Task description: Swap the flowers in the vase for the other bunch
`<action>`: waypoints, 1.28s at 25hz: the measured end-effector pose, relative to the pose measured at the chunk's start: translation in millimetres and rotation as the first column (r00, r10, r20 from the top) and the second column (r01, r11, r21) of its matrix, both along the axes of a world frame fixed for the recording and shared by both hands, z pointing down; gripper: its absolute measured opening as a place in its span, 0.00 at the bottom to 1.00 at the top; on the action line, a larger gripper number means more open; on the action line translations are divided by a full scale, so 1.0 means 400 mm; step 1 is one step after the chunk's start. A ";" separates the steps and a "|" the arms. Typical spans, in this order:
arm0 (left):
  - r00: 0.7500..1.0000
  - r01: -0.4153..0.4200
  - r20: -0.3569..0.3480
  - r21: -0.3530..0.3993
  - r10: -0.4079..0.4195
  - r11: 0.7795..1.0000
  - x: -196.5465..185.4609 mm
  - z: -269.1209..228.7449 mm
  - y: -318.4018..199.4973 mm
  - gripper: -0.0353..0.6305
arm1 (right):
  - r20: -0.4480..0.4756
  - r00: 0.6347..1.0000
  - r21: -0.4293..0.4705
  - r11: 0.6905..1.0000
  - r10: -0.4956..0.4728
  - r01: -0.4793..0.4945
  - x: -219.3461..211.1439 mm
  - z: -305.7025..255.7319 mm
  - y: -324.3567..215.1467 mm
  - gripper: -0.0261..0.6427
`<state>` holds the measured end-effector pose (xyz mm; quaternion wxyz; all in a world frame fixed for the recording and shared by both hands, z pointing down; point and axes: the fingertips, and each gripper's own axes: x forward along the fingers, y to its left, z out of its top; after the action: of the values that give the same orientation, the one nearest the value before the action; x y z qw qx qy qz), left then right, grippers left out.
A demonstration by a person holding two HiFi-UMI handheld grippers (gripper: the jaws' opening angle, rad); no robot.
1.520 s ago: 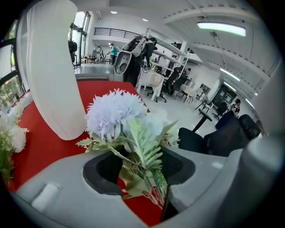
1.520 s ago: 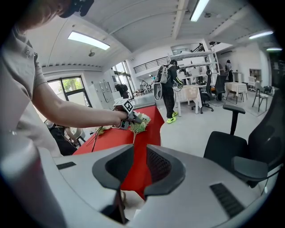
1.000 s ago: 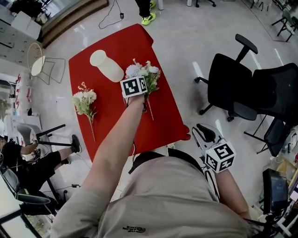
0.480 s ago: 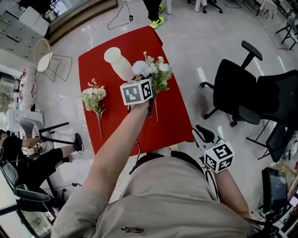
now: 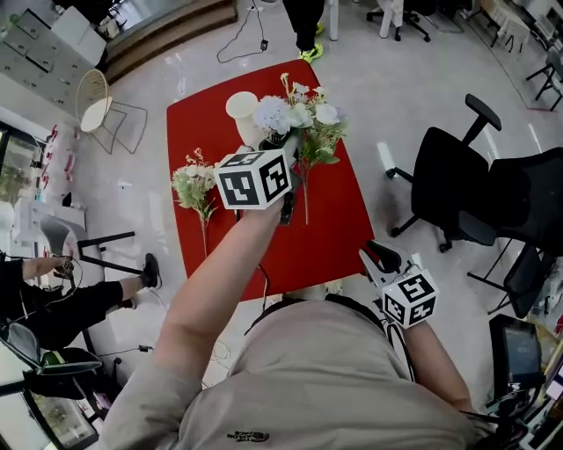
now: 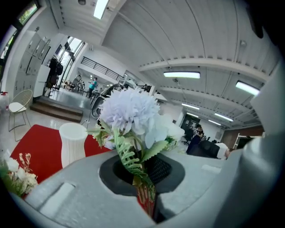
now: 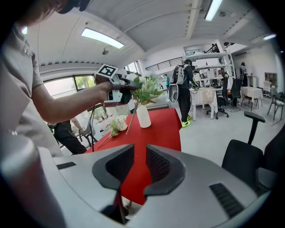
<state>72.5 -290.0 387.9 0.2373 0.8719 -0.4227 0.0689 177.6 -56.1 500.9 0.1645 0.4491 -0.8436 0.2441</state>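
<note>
Left gripper (image 6: 144,200): clenched on the stems of the artificial flower bunch (image 5: 299,119); I see the red-green stems pinched in the narrow slot between its jaws.
Held bunch: pale blue and white blooms with green fern leaves. It stands roughly upright in the grip, off the table. In the head view the blooms overlap the vase and the stems hang down past the gripper's marker cube.
Vase (image 5: 244,114): white, ribbed, upright on the far half of the red table (image 5: 325,237). In my left gripper view it stands left of the blooms and further back.
Other bunch (image 5: 195,185): cream and white flowers with a long thin stem, lying flat near the table's left edge, apart from the vase, heads toward the far end.
Right gripper (image 7: 139,167): released, jaws standing apart with nothing gripped. It is low at my right side, off the near right corner of the table, and well apart from both bunches.
Right gripper view: the left arm reaches over the table with the bunch raised in front of the vase.
Around the table: a black office chair (image 5: 457,185) to the right, a white wire chair (image 5: 92,97) far left, a seated person (image 5: 53,308) at the left edge, and a standing person (image 5: 303,18) beyond the far end.
</note>
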 end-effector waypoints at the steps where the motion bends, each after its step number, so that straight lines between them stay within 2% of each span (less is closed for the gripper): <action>1: 1.000 -0.002 -0.012 0.023 0.002 1.000 -0.011 -0.031 -0.001 0.11 | -0.001 1.000 0.002 1.000 -0.004 0.004 -0.011 -0.003 -0.001 0.18; 9: 0.995 0.015 -0.095 0.191 0.003 0.981 -0.113 -0.253 -0.008 0.11 | -0.023 0.999 0.018 0.999 -0.029 0.029 -0.088 -0.015 0.001 0.18; 18: 0.990 0.065 -0.141 0.370 -0.012 0.927 -0.283 -0.463 -0.043 0.11 | -0.048 0.999 0.030 0.999 -0.010 0.012 -0.193 -0.042 0.025 0.18; 29: 0.979 0.155 -0.191 0.462 -0.073 0.873 -0.367 -0.507 -0.192 0.11 | -0.062 0.996 0.023 0.998 0.056 -0.055 -0.167 -0.034 0.029 0.18; 32: 0.973 0.179 -0.212 0.467 -0.087 0.866 -0.381 -0.498 -0.241 0.11 | -0.066 0.995 0.013 0.998 0.068 -0.067 -0.165 -0.034 0.021 0.18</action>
<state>-80.0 -386.2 188.5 0.0542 0.8746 -0.4622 -0.1361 111.6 -47.6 487.5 0.1816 0.4862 -0.8233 0.2298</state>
